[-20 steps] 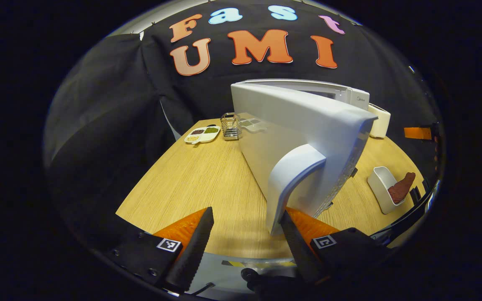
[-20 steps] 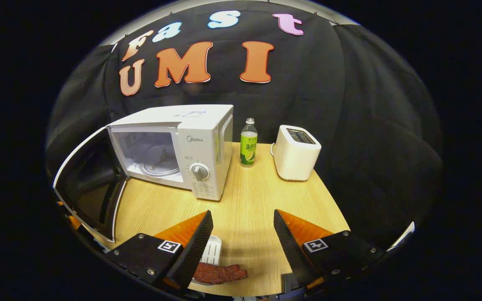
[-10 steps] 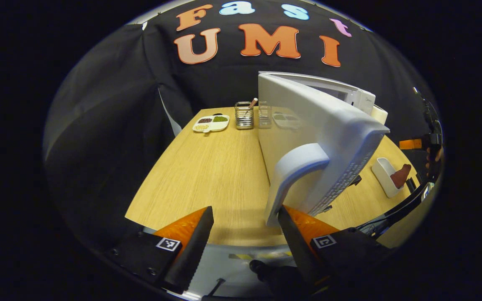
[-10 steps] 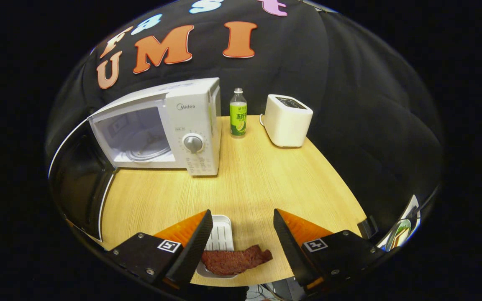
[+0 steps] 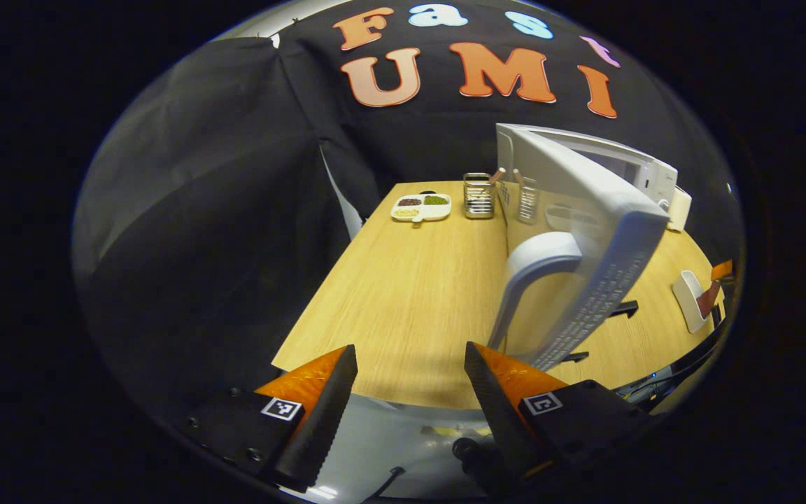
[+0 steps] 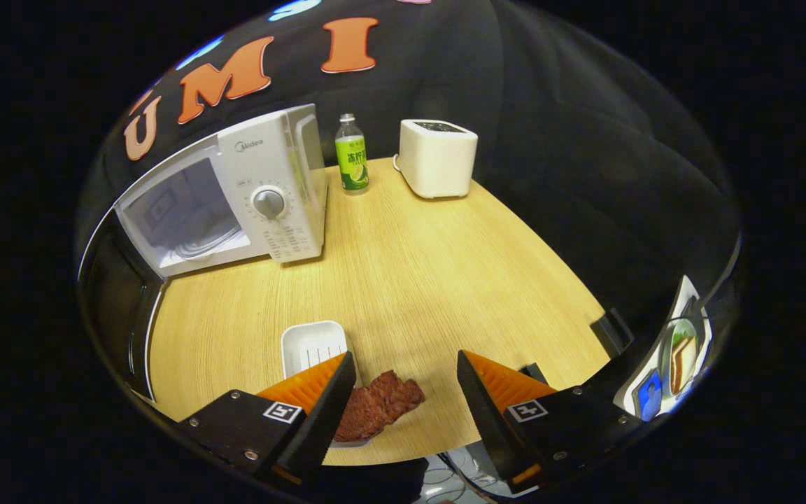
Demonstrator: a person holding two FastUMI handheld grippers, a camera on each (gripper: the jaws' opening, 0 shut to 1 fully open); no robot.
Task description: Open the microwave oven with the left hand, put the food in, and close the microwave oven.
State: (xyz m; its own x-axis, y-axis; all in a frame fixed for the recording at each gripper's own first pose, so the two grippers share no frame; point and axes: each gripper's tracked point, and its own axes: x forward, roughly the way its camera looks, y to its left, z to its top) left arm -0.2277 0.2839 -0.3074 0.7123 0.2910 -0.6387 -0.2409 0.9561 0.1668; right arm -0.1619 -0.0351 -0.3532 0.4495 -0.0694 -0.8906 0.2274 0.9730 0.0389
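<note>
— Where do we stand with the microwave (image 6: 235, 192)?

— Its door (image 5: 571, 231) is swung wide open, and we have drawn our left gripper (image 5: 410, 392) back from it: a second ago the door's handle (image 5: 532, 280) sat right against one of our fingers, and now it stands ahead of them with a clear gap. The fingers are spread apart and hold nothing.

— And the food?

— The slab of meat (image 6: 378, 406) lies half in the white tray (image 6: 312, 344), near the table's (image 6: 410, 266) front edge, in front of the microwave (the open cavity faces that way). Our right gripper (image 6: 406, 399) has dipped toward it. A second ago the meat barely showed at the bottom of the right gripper view; now it lies between our spread fingers, close beside one of them, and we can't tell if it touches. Nothing is gripped.

— Anything else around the microwave?

— In the right gripper view a green bottle (image 6: 351, 154) stands just beside it, with a toaster (image 6: 438, 157) beyond. In the left gripper view, on the door's side, a divided dish (image 5: 421, 208) and a wire holder (image 5: 478, 196) sit at the table's far edge.
</note>
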